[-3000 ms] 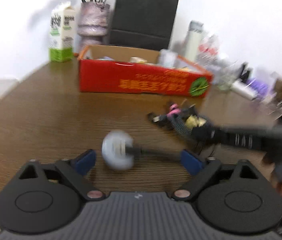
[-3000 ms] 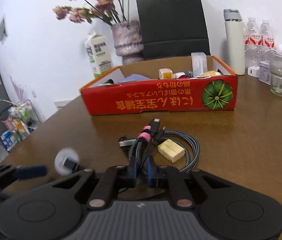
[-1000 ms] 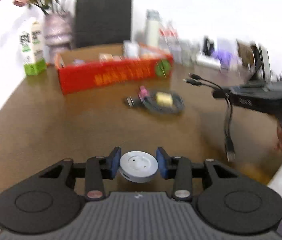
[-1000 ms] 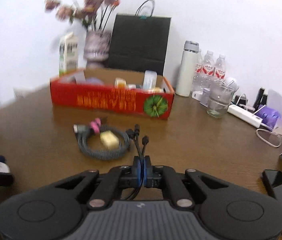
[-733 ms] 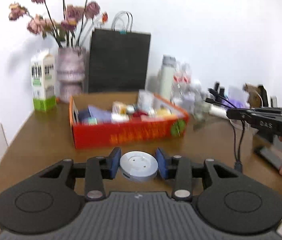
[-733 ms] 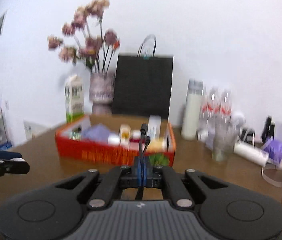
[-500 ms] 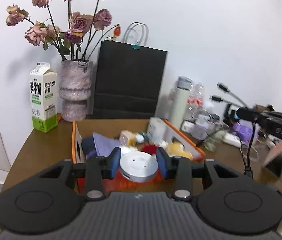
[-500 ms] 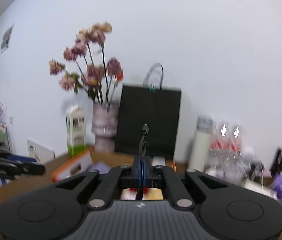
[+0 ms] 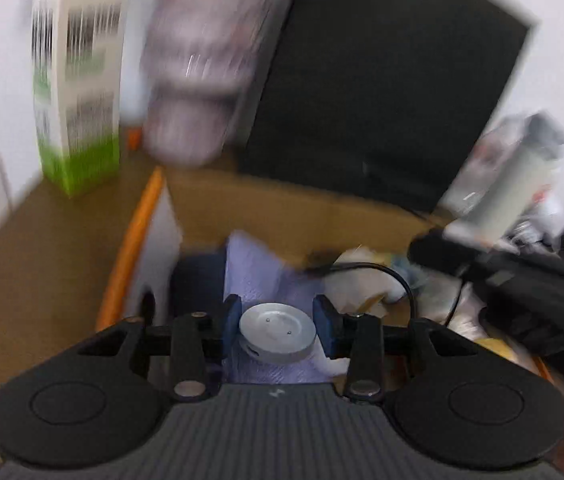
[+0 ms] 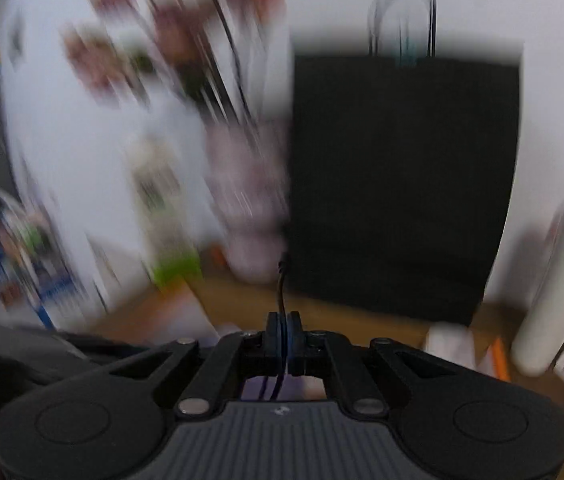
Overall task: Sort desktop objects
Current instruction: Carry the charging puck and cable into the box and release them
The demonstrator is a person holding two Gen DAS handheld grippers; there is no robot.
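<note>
My left gripper [image 9: 277,322] is shut on a round grey puck-shaped charger [image 9: 277,332] and holds it above the left part of the open cardboard box [image 9: 153,216]. A black cable [image 9: 398,280] runs from the puck to the right. My right gripper [image 10: 283,330] is shut on that thin black cable [image 10: 280,288], whose end sticks up past the fingertips; it appears in the left wrist view [image 9: 522,276] over the right part of the box. Both views are blurred.
Inside the box lie a lilac cloth [image 9: 257,276], a dark blue item [image 9: 197,280] and pale packets [image 9: 358,280]. Behind it stand a milk carton [image 9: 77,76], a pink vase [image 9: 201,68], a black paper bag [image 9: 386,92] and a white bottle [image 9: 510,184].
Both grippers have moved forward and down over the box, each keeping its hold. The box contents now lie right below the left gripper.
</note>
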